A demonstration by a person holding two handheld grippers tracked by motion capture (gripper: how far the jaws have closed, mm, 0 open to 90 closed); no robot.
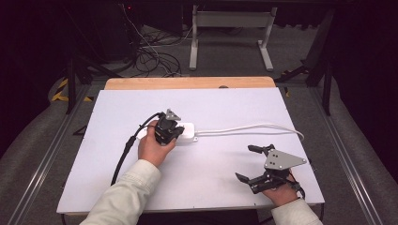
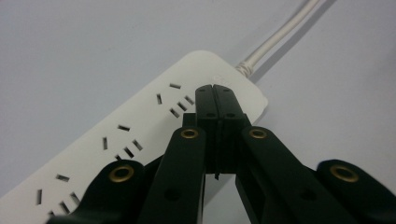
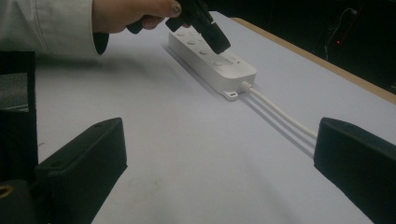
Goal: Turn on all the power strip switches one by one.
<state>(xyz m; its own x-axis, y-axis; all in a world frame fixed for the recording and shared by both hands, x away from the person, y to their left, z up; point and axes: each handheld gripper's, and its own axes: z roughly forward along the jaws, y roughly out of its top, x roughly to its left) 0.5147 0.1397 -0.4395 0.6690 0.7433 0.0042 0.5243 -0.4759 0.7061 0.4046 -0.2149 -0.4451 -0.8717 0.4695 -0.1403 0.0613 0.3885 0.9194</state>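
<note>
A white power strip lies at the middle of the white tabletop, and its white cord runs off to the right. My left gripper is over the strip, held by a hand in a pale sleeve. In the left gripper view its jaws are shut together with nothing between them, and the left gripper's tips rest at the strip's cord end, beside the last socket. My right gripper sits near the table's front right, wide open and empty. In the right gripper view the strip and cord lie ahead of its spread pads.
The white board covers a wooden table whose far edge shows. The left gripper's black cable trails toward the front left. On the floor beyond are tangled cables and a metal frame.
</note>
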